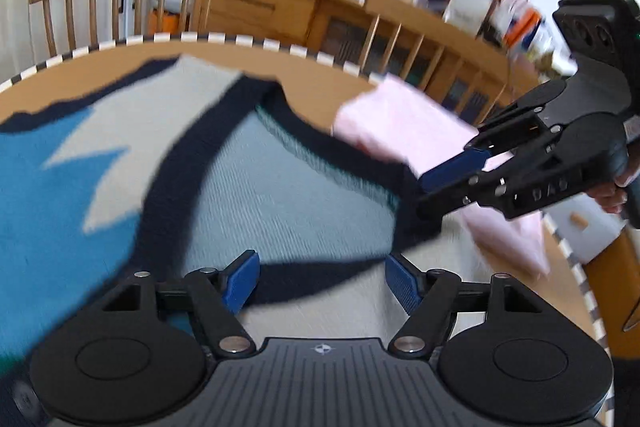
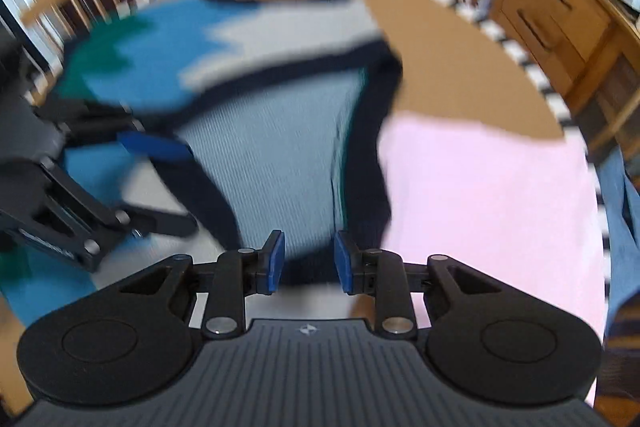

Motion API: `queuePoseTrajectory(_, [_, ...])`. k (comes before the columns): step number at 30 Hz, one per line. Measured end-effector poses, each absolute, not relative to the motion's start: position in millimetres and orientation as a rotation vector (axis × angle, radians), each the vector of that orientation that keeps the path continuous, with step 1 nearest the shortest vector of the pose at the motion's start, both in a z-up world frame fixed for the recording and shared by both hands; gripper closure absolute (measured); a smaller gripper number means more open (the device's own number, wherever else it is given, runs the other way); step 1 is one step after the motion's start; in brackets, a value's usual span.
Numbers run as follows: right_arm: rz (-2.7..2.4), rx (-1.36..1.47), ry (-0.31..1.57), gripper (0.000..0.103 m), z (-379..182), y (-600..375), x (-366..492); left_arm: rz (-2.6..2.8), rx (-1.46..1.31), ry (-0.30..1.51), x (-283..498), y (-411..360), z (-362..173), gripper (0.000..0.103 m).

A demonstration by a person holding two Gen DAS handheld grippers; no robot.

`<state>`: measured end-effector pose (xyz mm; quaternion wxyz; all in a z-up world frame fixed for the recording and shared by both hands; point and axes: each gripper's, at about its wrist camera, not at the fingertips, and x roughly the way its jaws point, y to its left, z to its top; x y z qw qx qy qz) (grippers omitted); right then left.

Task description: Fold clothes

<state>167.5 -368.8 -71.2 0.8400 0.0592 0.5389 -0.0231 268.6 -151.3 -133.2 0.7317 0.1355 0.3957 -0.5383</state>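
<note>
Judged soft, light and floppy, best pinched at the thick navy trim: knitted sweater (image 1: 248,187) in blue, green and pale grey, spread from the worktop's (image 1: 304,67) left edge to its middle. Left gripper (image 1: 320,285) jaws wide apart, holding nothing; right gripper (image 2: 309,261) jaws narrowly apart over the navy trim, grip impossible to tell; pink cloth (image 2: 480,195) toward the right edge.

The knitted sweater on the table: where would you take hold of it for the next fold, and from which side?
Probably the dark navy band along the sweater edge beside the pink cloth. It is raised and thick there, so a pad could slip under. Come from the pink cloth's side with the right gripper, whose jaws stand apart on nothing.
</note>
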Motion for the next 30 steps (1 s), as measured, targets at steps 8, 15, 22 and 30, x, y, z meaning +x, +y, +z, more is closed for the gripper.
queuePoseTrajectory(8, [-0.147, 0.051, 1.081, 0.1, -93, -352, 156, -1.061, 0.398, 0.78, 226, -154, -146, 0.033])
queuePoseTrajectory(15, [-0.188, 0.199, 0.786, 0.101, -52, -377, 124, -0.893, 0.123, 0.728, 211, -141, -132, 0.036])
queuePoseTrajectory(22, [-0.125, 0.281, 0.934, 0.08, -85, -396, 126, -0.824, 0.184, 0.81, 206, -156, -135, 0.036])
queuePoseTrajectory(30, [-0.023, 0.62, 0.979, 0.061, -100, -423, 58, -0.659, -0.113, 0.816, 153, -30, -85, 0.03])
